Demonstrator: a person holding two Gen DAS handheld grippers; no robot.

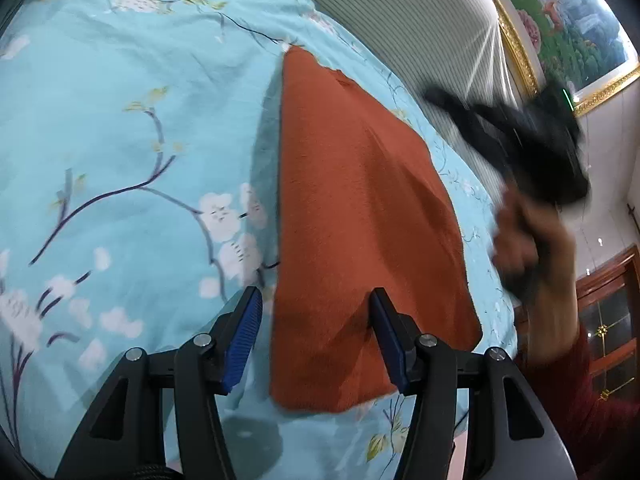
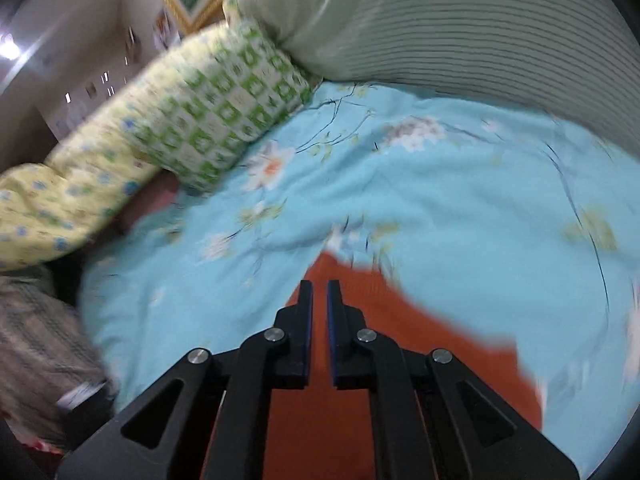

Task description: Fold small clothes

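Cloth, rust-orange, lies flat at frame centre on the blue floral bedspread. I hold my left gripper wide apart over its lower edge, apparently lining up a fold. My right gripper, nearly closed on nothing, hovers above the cloth at lower centre.

The left wrist camera looks down close over the bed, along its fingers toward the striped pillow, with the orange cloth just ahead. The right wrist camera sits higher above that cloth, facing the same pillow. Both views share cloth, blue bedcover and pillow.
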